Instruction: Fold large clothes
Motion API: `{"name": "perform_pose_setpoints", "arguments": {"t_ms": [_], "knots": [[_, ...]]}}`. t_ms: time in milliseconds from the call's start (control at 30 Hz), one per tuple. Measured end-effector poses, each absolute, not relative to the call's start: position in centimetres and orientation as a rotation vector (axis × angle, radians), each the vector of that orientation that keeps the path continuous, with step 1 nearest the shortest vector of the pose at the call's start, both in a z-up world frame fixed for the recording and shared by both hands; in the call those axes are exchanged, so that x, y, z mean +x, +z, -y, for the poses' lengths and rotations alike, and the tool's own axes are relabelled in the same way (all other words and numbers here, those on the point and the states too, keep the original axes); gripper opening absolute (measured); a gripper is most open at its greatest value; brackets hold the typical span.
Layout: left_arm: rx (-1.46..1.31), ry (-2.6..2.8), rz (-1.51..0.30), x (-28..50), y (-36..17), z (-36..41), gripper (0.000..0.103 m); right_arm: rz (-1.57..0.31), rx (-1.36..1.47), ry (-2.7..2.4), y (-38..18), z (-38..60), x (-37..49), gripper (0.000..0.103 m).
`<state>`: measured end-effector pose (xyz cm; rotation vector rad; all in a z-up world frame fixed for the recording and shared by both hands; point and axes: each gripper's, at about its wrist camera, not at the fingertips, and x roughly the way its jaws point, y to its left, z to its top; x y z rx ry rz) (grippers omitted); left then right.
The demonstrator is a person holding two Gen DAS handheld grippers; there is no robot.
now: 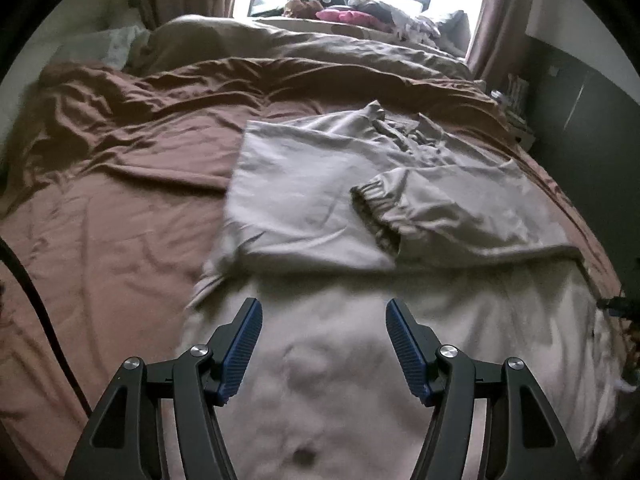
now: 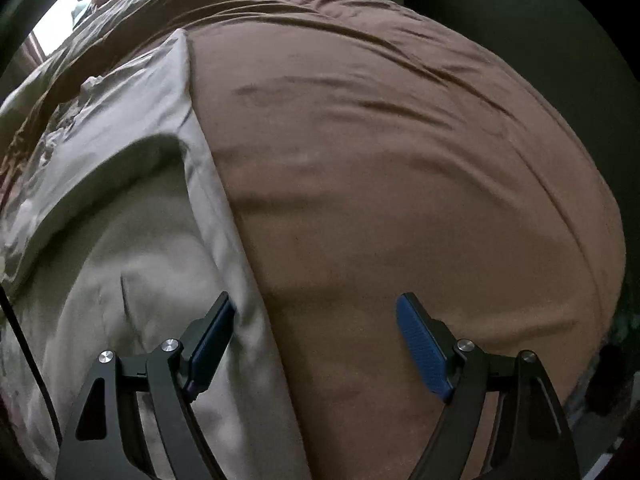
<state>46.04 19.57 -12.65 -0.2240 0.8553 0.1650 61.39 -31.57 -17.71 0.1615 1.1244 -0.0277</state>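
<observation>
A large beige garment [image 1: 320, 200] lies spread on the brown bed sheet [image 1: 112, 208], partly folded, with an elastic-cuffed sleeve [image 1: 380, 208] laid across its middle. Its lower part [image 1: 360, 360] lies nearest me. My left gripper [image 1: 324, 312] is open and empty, hovering over that lower part. In the right wrist view the garment [image 2: 132, 220] fills the left side, its straight edge running down the sheet [image 2: 400, 200]. My right gripper [image 2: 314, 308] is open and empty, straddling that edge near its lower end.
A rumpled brown duvet [image 1: 280, 76] lies across the far half of the bed. Pillows, soft toys and pink items [image 1: 344, 14] sit by the bright window. A dark cabinet [image 1: 580, 128] stands at the bed's right side. A black cable [image 1: 36, 300] hangs at left.
</observation>
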Motion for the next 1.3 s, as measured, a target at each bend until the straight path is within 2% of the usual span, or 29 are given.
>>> {"name": "perform_pose_setpoints", "arguments": {"t_ms": [533,767,1067,1300], "knots": [[-0.314,0.264,-0.829,30.3,-10.3,-22.7,0.066,-1.001,0.341,0.204,-15.1,34.0,49.4,0.080],[-0.350,0.274,-0.828,25.6,-10.7,-22.3,0.066,-0.942,0.435,0.306,-16.7,35.6,45.3,0.080],[-0.470,0.249,-0.857,23.1,-13.5,-21.8,0.066,-0.904,0.550,0.418,-19.7,37.7,42.0,0.080],[-0.545,0.201,-0.903,25.0,-16.7,-21.4,0.066,-0.910,0.603,0.428,-22.0,38.7,42.9,0.079]]}}
